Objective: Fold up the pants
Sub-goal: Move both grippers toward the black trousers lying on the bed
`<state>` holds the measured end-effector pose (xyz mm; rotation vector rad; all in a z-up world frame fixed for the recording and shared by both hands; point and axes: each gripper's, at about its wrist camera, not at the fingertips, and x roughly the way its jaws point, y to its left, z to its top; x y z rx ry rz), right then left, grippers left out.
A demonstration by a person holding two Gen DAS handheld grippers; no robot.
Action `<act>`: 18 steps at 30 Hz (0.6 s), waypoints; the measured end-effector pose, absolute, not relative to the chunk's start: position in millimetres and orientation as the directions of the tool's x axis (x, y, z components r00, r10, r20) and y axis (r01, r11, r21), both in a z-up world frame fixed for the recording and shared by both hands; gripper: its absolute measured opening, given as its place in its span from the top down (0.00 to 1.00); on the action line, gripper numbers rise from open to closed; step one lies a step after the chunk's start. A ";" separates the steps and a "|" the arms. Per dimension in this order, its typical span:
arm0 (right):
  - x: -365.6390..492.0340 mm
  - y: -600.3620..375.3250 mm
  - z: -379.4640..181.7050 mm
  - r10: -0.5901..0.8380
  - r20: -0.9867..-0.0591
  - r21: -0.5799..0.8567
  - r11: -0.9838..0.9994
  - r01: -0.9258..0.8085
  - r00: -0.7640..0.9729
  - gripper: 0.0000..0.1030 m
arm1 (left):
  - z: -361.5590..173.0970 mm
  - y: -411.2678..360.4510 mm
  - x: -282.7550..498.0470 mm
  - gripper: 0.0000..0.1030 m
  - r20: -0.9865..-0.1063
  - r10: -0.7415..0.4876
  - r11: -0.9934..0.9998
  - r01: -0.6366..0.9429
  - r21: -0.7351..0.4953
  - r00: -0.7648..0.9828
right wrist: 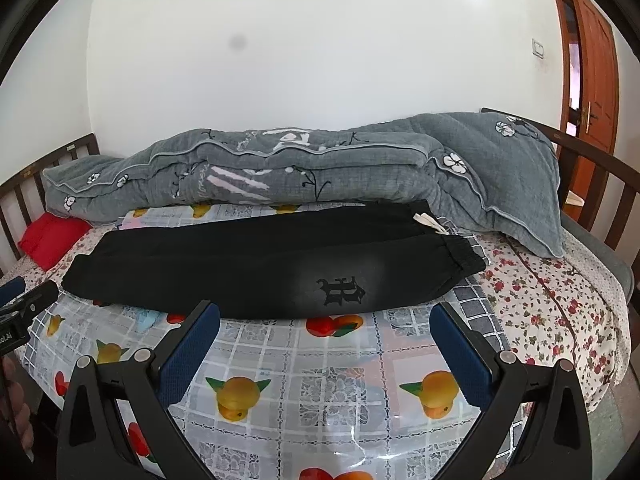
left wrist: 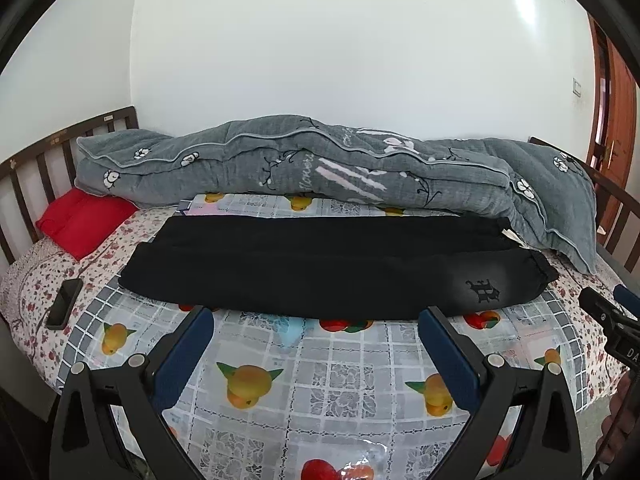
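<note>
- The black pants lie flat on the bed, stretched out long from left to right, on top of a plastic cover with fruit pictures.
- One leg lies on the other, so the pants look folded in half the long way.
- The waistband with its bunched-up stretchy edge is at the right end, and a small white tag sticks out there.
- A fancy dark letter mark is sewn on the pants near the waistband. It looks like an old-style letter, but I cannot read it for sure.
- The gray quilt behind the pants has white flowers and some curly writing. The writing is too small and bent to read.
- The left gripper is just in front of the near edge of the pants, above the fruit cover. Its two blue fingers are spread wide apart and hold nothing.
- The right gripper is also just in front of the pants, close to the letter mark. Its fingers are wide apart too, with nothing between them.
- In the left wrist view, part of the other tool at the right edge shows the letters "DA".
- A red pillow and a dark phone lie at the left side of the bed.
- A brown door is at the far right.
</note>
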<state>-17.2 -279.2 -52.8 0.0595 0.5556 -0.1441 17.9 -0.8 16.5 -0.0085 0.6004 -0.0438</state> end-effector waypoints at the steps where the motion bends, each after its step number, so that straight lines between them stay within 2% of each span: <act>1: -17.8 -280.0 -52.6 -0.123 -0.528 0.020 0.987 0.157 0.840 0.00 | 17.3 -0.5 18.1 0.00 -0.563 -0.042 0.999 0.038 -0.019 0.825; 18: -14.6 -291.2 -54.2 -0.114 -0.549 0.042 0.986 0.164 0.828 0.00 | 11.4 1.7 12.6 0.00 -0.583 -0.018 1.000 0.012 -0.013 0.812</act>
